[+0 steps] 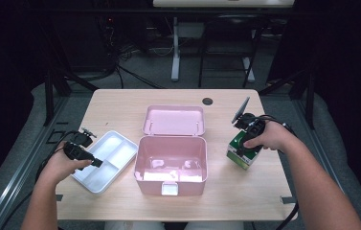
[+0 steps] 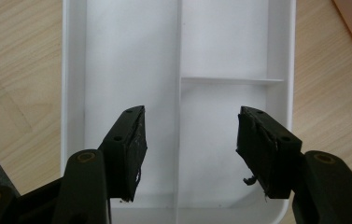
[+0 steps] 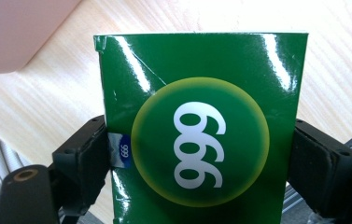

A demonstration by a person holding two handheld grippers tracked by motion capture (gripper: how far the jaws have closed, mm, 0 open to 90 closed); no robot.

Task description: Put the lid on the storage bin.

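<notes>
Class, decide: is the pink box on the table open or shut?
Open. The pink box has its lid swung back behind it, and the high view looks straight down into its inside.

Bare table lies open behind the white tray, while the open pink box blocks the middle.
</notes>
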